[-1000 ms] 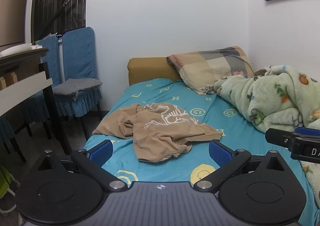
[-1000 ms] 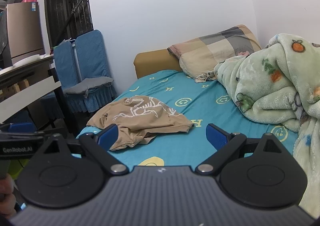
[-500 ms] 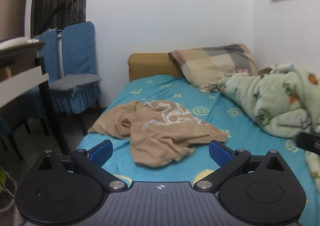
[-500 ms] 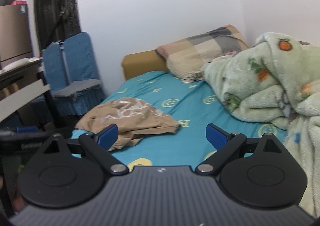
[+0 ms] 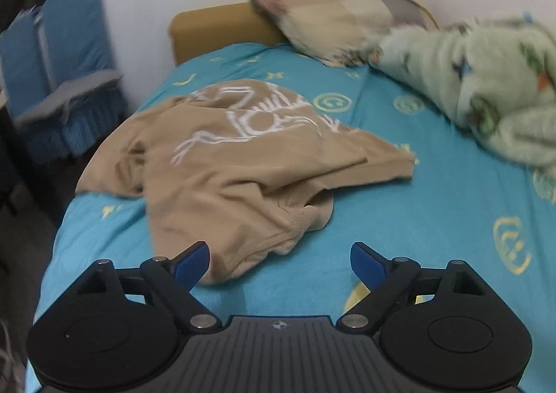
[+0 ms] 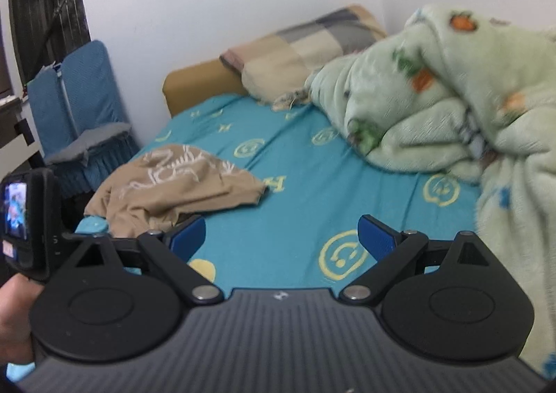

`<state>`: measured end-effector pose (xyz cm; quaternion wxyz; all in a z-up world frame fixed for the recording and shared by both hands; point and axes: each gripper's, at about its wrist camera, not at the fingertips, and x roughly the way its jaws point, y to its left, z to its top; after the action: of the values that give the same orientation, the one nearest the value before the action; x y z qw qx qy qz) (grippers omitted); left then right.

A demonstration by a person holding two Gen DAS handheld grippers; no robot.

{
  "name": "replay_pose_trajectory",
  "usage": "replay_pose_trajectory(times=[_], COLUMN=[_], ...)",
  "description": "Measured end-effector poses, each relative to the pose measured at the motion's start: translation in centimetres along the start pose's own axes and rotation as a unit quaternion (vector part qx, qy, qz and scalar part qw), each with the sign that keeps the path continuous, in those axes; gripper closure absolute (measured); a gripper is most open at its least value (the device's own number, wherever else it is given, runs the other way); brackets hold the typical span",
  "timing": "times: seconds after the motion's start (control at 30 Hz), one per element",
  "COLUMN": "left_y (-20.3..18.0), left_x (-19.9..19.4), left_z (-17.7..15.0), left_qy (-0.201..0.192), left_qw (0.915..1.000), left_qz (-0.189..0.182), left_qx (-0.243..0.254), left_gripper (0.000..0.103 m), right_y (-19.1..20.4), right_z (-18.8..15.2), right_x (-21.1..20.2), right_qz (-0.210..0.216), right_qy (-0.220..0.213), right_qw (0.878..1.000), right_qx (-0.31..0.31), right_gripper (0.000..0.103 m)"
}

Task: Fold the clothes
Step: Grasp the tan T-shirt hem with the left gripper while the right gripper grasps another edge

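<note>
A crumpled tan T-shirt (image 5: 236, 163) with a white print lies on the teal bed sheet (image 5: 417, 212) near the bed's left edge. It also shows in the right wrist view (image 6: 173, 188). My left gripper (image 5: 279, 262) is open and empty, just short of the shirt's near hem, with its left fingertip over the cloth. My right gripper (image 6: 281, 236) is open and empty above bare sheet, to the right of the shirt. The left gripper's body and camera (image 6: 27, 222) show at the left edge of the right wrist view.
A bunched green fleece blanket (image 6: 451, 108) fills the bed's right side. A plaid pillow (image 5: 347, 14) leans on the tan headboard (image 5: 215, 28). Blue-covered chairs (image 5: 59, 59) stand left of the bed, by a dark floor gap.
Both grippers have moved forward and tilted down toward the bed. The shirt now looms larger in the left wrist view. Both stay open; the shirt has not moved.
</note>
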<state>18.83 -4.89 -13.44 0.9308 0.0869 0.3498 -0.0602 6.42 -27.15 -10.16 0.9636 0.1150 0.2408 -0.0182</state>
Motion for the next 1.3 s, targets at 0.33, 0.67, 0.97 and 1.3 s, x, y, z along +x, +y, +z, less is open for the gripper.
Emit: replay_pose_trajectory(times=[0.33, 0.67, 0.97, 1.3], left_y=[0.8, 4.0, 5.1, 5.7], left_x=[0.1, -12.3, -23.4, -24.2], left_z=[0.9, 2.1, -4.4, -6.7], left_qy=[-0.046, -0.104, -0.111, -0.111], left_qw=[0.9981, 0.9892, 0.9818, 0.9778], left_qz=[-0.009, -0.101, -0.138, -0.158], left_qx=[0.041, -0.020, -0.068, -0.082], left_gripper=[0.083, 0.090, 0.090, 0.090], right_y=[1.0, 2.0, 5.5, 9.8], right_z=[-1.8, -0.9, -2.1, -3.6], right_x=[5.1, 2.2, -3.2, -1.7], right_qz=[0.021, 0.044, 0.111, 0.136], right_qy=[0.026, -0.053, -0.059, -0.050], right_qw=[0.999, 0.997, 0.989, 0.979], right_qx=[-0.005, -0.021, -0.082, -0.145], right_gripper=[0.007, 0.007, 0.007, 0.007])
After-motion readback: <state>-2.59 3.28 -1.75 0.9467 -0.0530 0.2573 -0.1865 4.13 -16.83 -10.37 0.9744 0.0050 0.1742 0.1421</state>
